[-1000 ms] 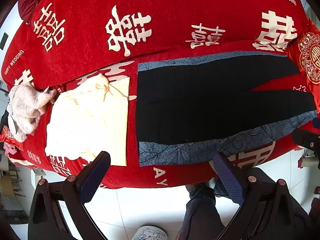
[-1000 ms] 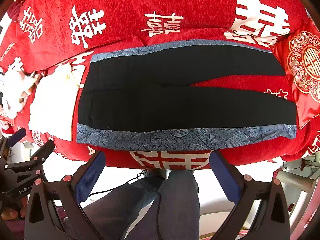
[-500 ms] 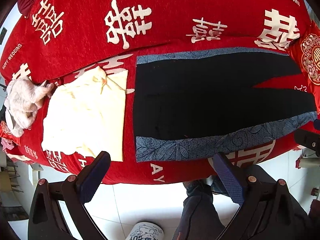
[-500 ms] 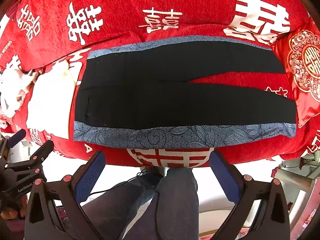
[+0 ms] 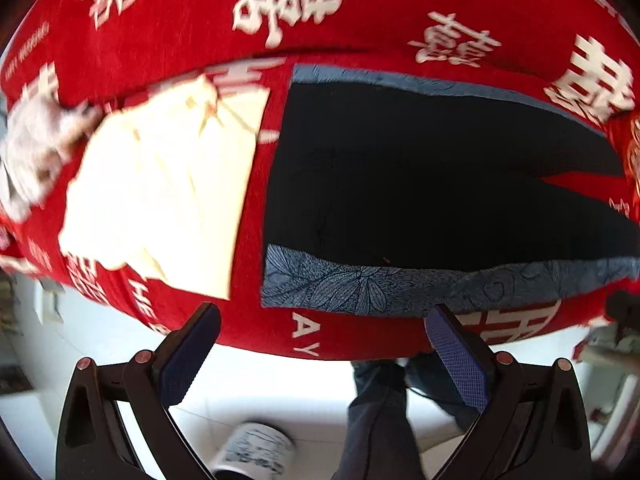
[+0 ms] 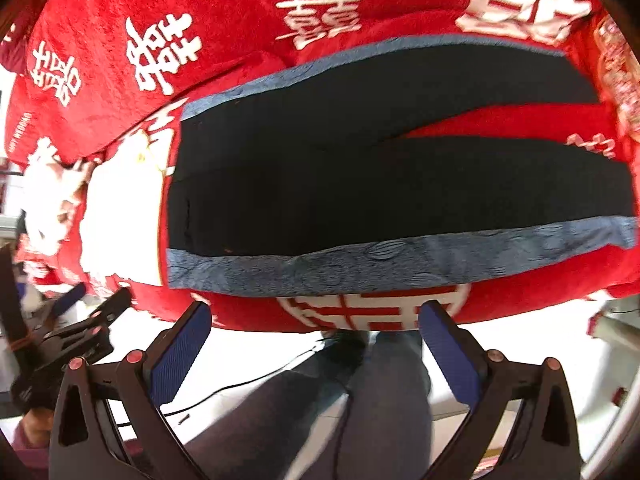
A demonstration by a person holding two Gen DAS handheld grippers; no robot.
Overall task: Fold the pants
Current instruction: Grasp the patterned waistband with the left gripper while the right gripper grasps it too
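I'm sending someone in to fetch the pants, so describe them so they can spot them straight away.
Look at the red bedspread printed with white Chinese characters. On its near part, right of a folded cream garment, lie the black pants, spread flat with legs pointing right. Only they are black, with a blue leaf-patterned band down each outer side.

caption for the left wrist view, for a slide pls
Open left gripper nears black pants laid flat on a red cover, beside a folded cream garment.
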